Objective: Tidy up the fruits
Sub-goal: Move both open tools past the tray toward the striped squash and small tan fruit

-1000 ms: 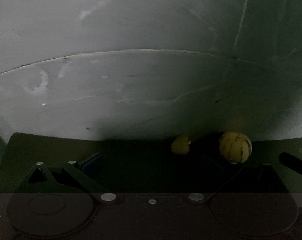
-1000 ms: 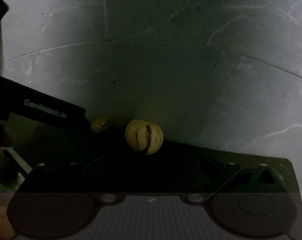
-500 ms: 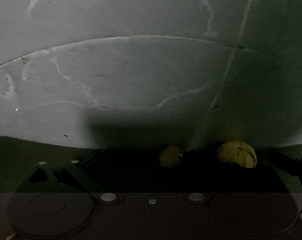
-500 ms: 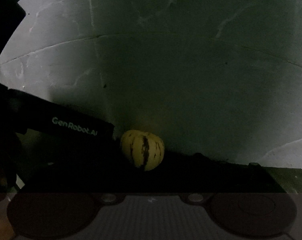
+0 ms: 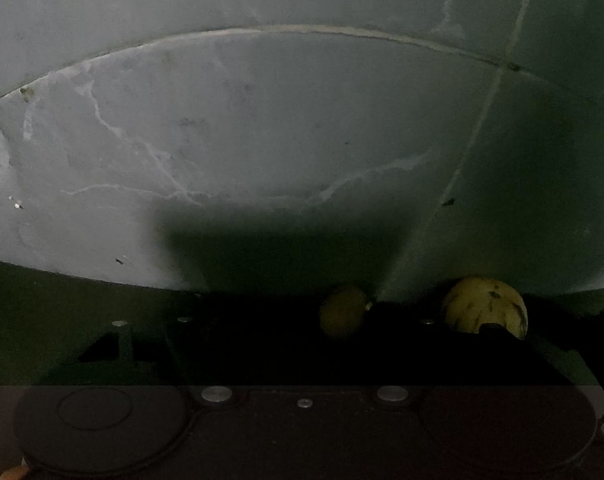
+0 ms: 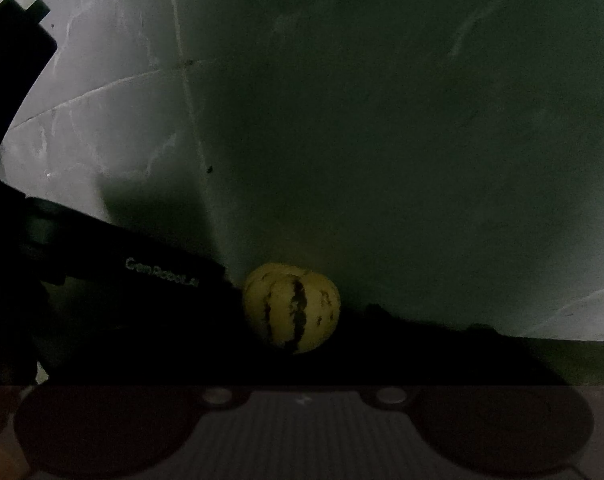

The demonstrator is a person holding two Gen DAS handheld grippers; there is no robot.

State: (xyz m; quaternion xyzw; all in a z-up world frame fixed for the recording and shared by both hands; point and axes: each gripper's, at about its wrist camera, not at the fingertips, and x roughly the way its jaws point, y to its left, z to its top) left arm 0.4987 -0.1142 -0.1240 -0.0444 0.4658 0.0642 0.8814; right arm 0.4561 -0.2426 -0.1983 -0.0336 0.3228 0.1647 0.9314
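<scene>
Very dark. Striped yellow fruit (image 6: 291, 307) sits low centre in R view, just ahead of my right gripper (image 6: 302, 364); in L view it's lower right, w/ a smaller yellow fruit (image 5: 342, 310) left of it. L gripper body (image 6: 113, 268) lies at left. R nearer. Fruit roundish, no clear long axis. Fingers' spread: can't tell, either side.

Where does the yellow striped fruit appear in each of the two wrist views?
Left wrist: the striped fruit sits low on the right.
Right wrist: the striped fruit sits low, just left of centre.
Shared landmark: the crossing of tile seams on the grey floor.
</scene>
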